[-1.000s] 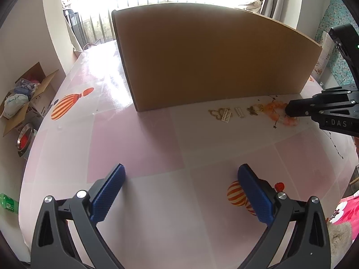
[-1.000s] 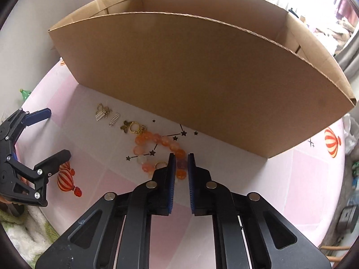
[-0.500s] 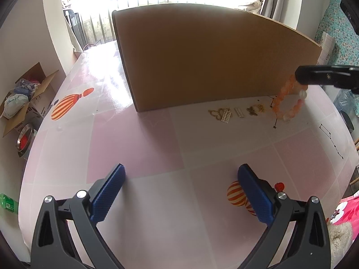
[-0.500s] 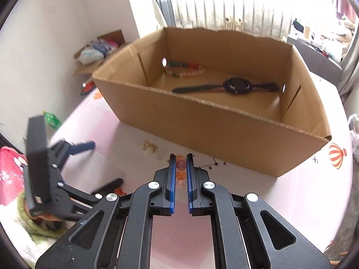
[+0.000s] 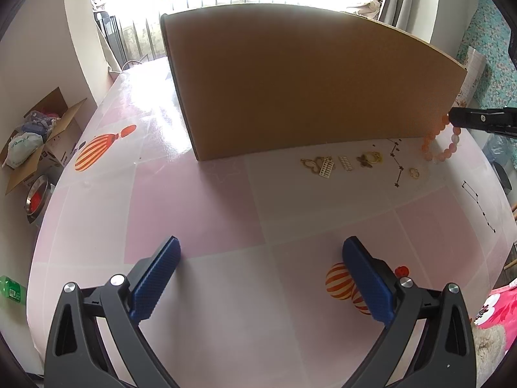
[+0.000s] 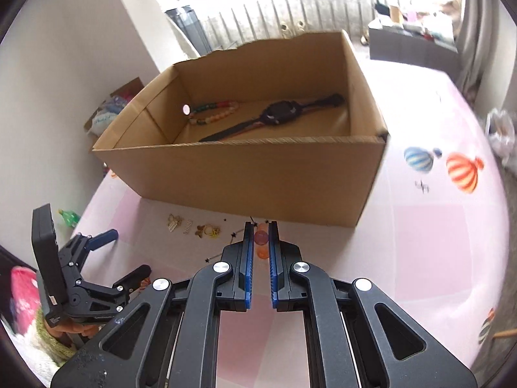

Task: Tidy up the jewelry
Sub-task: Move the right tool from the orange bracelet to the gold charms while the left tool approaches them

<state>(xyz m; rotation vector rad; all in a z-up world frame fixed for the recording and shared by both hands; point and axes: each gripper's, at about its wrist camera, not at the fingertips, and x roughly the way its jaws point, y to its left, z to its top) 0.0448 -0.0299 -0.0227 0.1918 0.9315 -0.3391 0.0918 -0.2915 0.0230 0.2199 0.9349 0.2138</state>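
Note:
My right gripper (image 6: 261,231) is shut on an orange bead bracelet (image 6: 260,242) and holds it above the table, in front of the open cardboard box (image 6: 245,168). In the left wrist view the bracelet (image 5: 441,144) hangs from the right gripper (image 5: 452,121) at the box's right corner. The box holds a black watch (image 6: 278,114) and a bead bracelet (image 6: 213,113). Small gold charms (image 5: 342,163) and a gold ring (image 5: 414,172) lie on the table before the box (image 5: 307,80). My left gripper (image 5: 258,278) is open and empty, low over the near table.
The pink table cover (image 5: 210,210) has printed balloons (image 5: 337,286). A box of clutter (image 5: 35,135) and a metal bowl (image 5: 37,195) sit on the floor at left. A green bottle (image 5: 11,291) lies past the table's left edge.
My right gripper lifted the orange bracelet off the table and carried it up and right, toward the box's right end. The left gripper has not moved.

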